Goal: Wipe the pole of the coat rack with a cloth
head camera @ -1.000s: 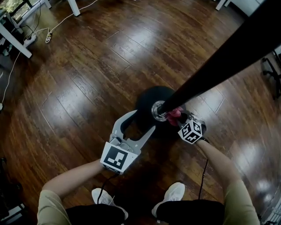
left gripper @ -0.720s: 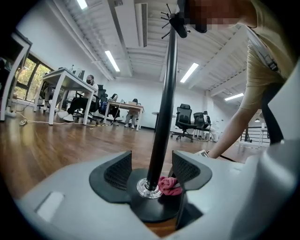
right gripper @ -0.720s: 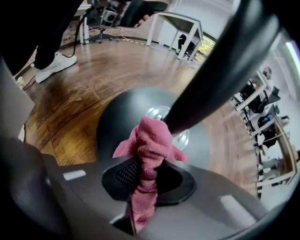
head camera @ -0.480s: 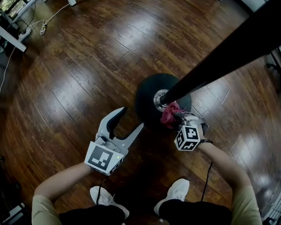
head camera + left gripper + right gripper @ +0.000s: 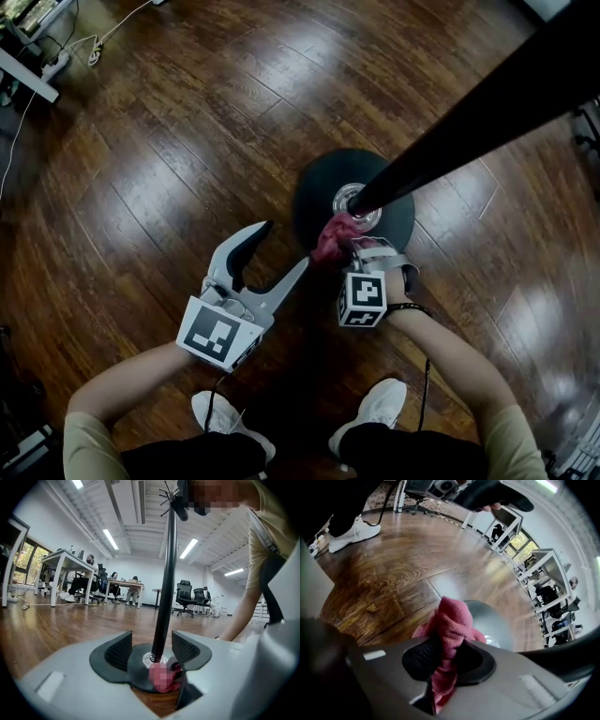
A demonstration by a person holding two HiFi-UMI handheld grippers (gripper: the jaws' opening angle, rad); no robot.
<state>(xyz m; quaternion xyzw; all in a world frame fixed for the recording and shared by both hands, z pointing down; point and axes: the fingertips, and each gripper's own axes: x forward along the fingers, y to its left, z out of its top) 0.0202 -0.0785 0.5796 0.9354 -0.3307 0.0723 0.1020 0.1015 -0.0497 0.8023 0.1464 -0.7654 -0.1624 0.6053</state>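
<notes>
The black coat-rack pole (image 5: 469, 122) slants down from the upper right to a metal collar on its round black base (image 5: 314, 192). A pink cloth (image 5: 330, 240) is bunched at the base's near edge, a little left of the pole's foot, with my right gripper (image 5: 349, 247) shut on it. In the right gripper view the cloth (image 5: 451, 625) stands up between the pads over the base (image 5: 497, 620). My left gripper (image 5: 275, 255) is open, low and left of the base. In its view the pole (image 5: 164, 583) rises between the jaws, with the cloth (image 5: 161, 677) below it.
Dark wood floor lies all round. A white desk leg (image 5: 28, 77) and a cable (image 5: 80, 52) are at the far upper left. An office chair (image 5: 586, 141) is at the right edge. My white shoes (image 5: 375, 405) are below the grippers. Desks and seated people (image 5: 84, 581) are far off.
My right gripper has carried the cloth from the right side of the pole's foot round to its near left side. The left gripper drew back leftward, then held still.
</notes>
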